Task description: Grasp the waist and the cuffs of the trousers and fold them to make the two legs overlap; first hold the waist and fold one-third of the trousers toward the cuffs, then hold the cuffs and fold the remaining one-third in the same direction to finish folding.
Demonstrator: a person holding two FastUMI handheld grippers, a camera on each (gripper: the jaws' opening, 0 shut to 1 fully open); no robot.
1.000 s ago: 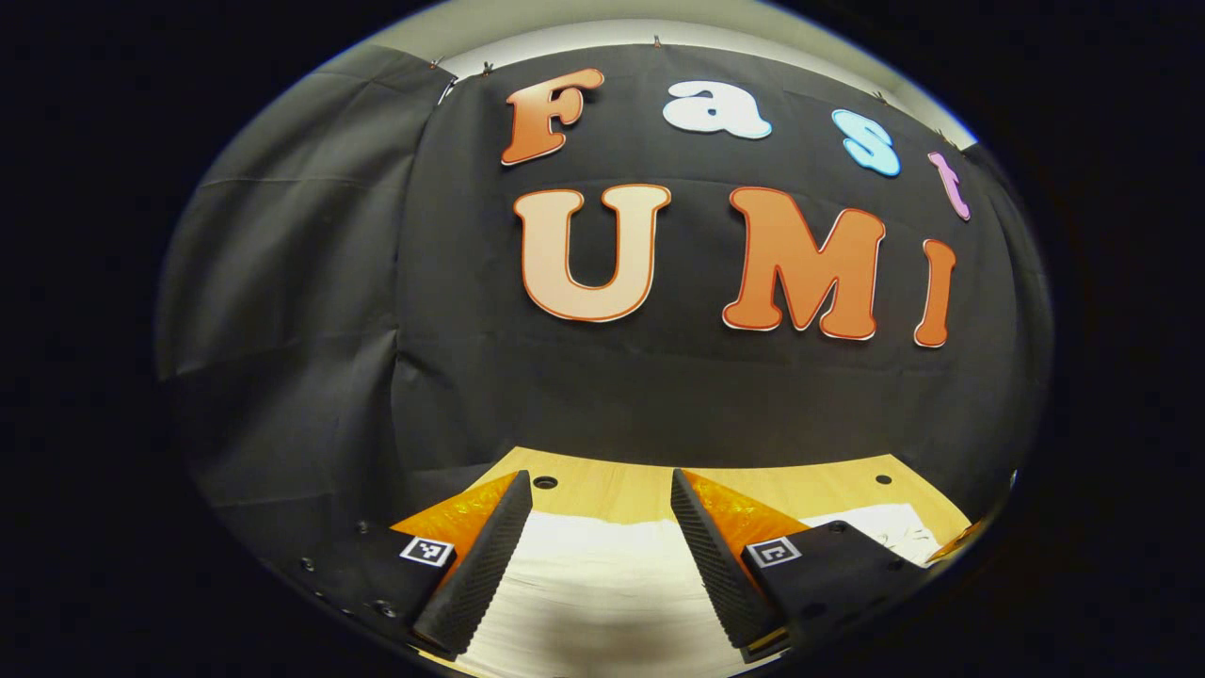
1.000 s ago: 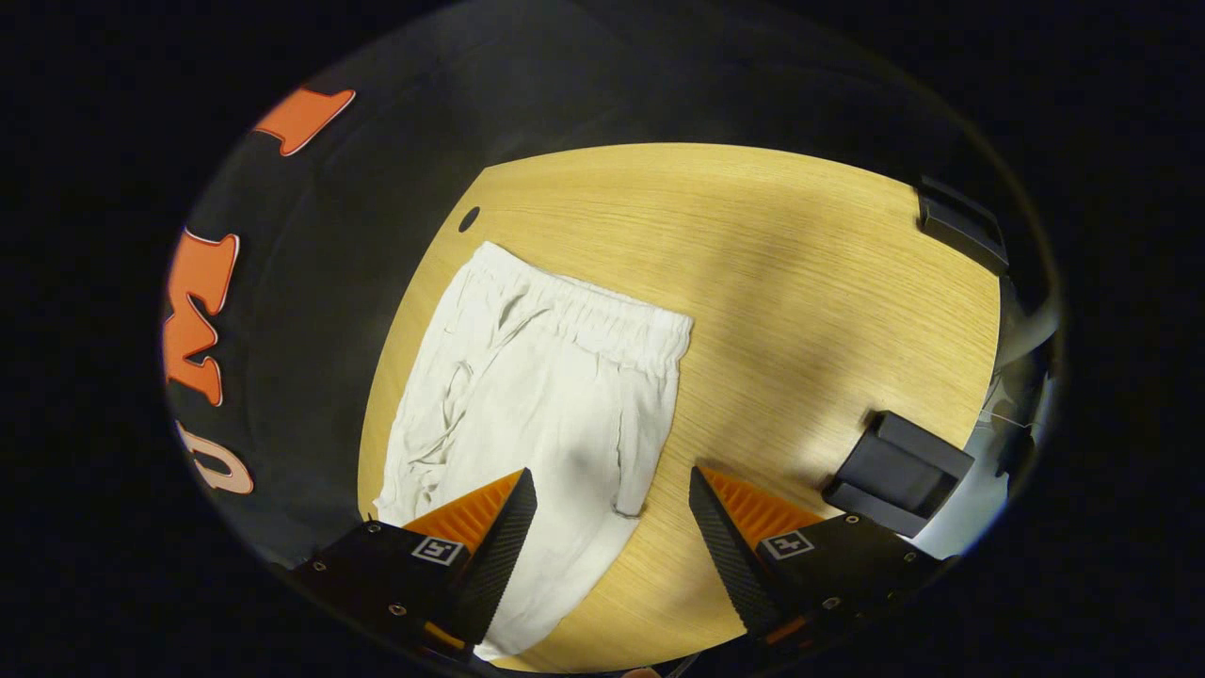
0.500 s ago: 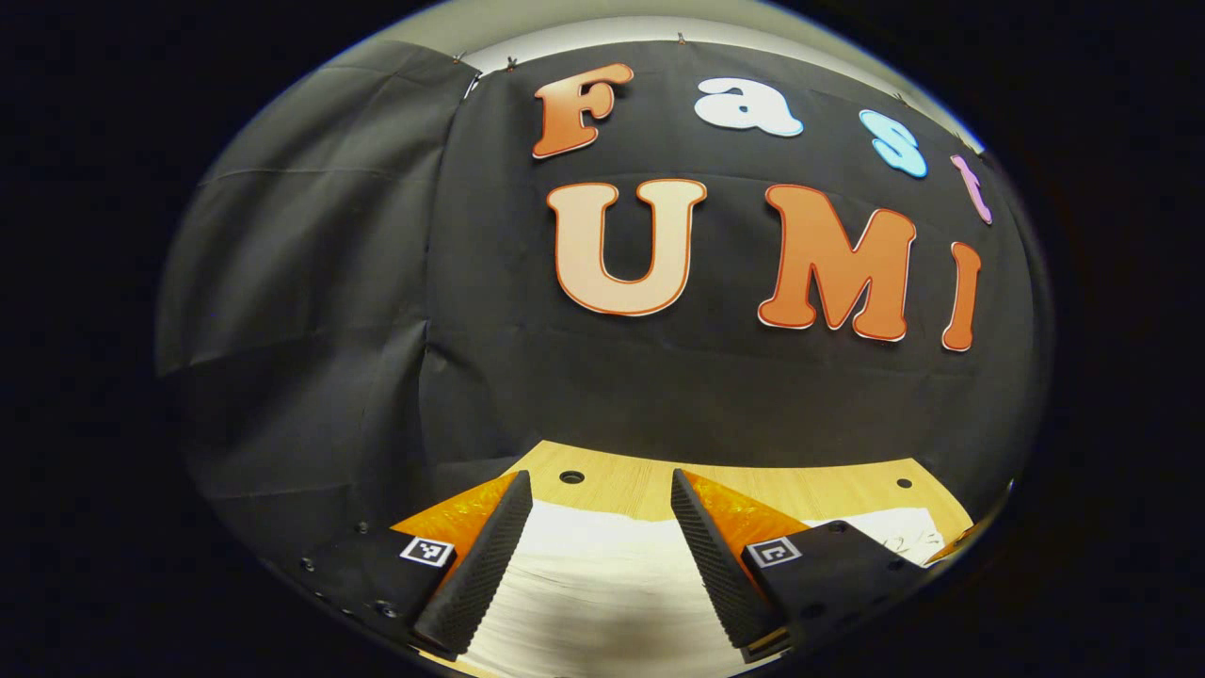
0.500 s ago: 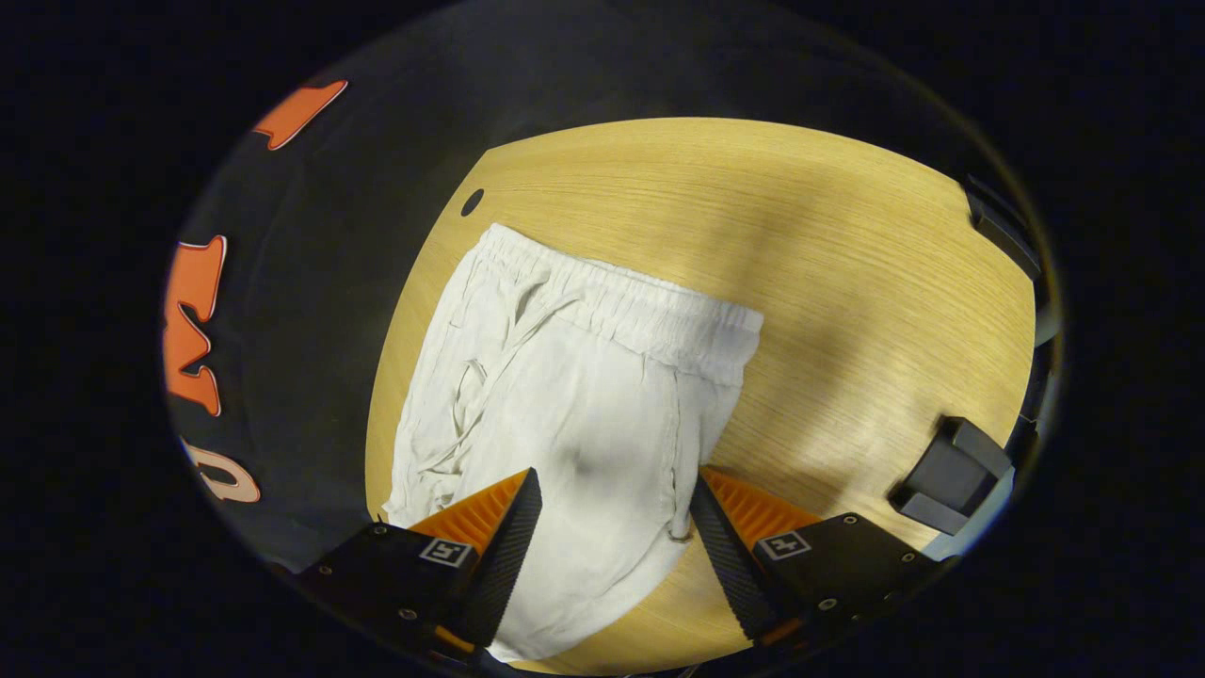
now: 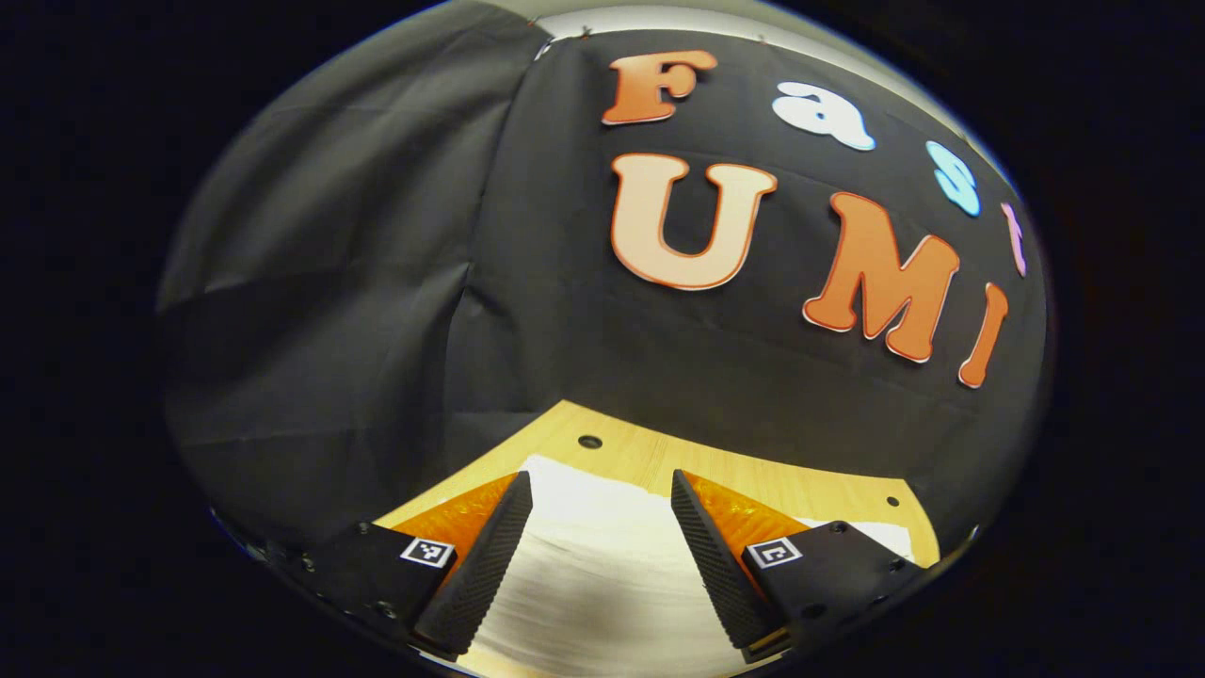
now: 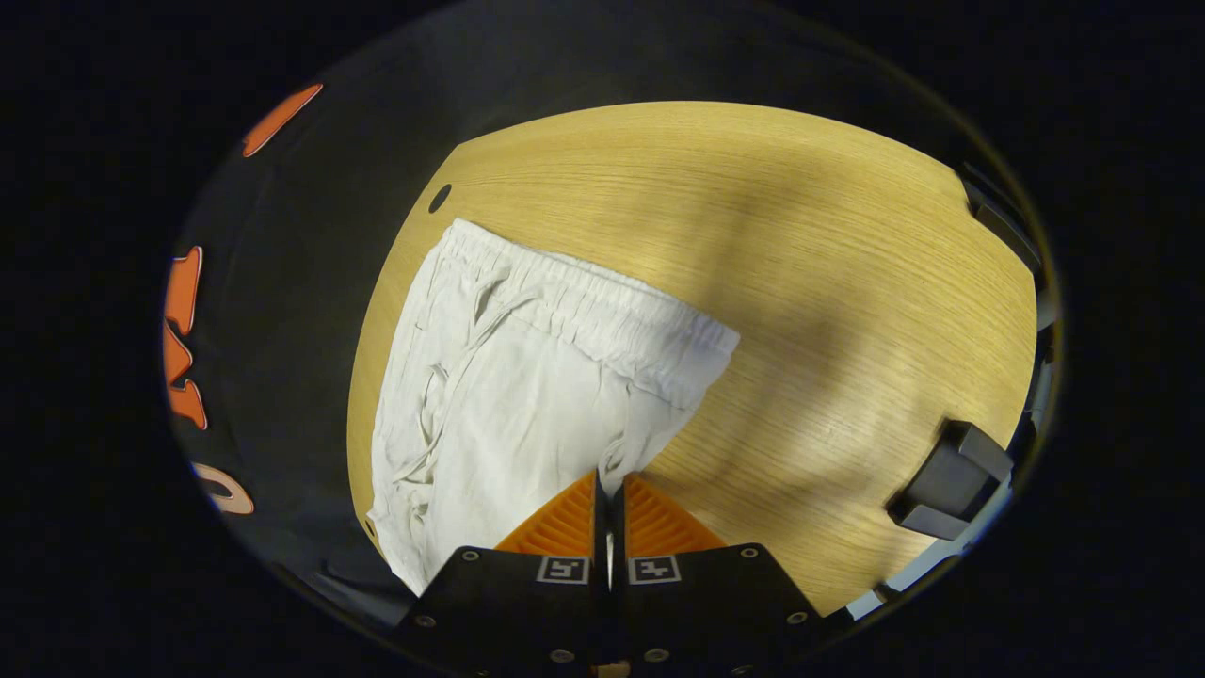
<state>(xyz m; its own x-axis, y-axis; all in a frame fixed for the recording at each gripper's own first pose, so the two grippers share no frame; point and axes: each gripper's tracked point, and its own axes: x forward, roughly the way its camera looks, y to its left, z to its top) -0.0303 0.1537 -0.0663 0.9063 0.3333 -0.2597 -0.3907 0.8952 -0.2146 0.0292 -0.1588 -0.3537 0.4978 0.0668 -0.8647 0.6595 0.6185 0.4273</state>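
On the bench (image 6: pixel 800 282), pinching the trousers (image 6: pixel 527 395) edge with right tongs (image 6: pixel 609 490) pressed together, hovering left tongs (image 5: pixel 595 527) spread over the leg, needing a firm matching grip before lifting.

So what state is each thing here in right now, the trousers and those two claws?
White trousers: lying flat on the wooden table, waistband spread out, fabric creased.
Right claw: shut on the trousers' edge.
Left claw: open, with white cloth between the fingers.
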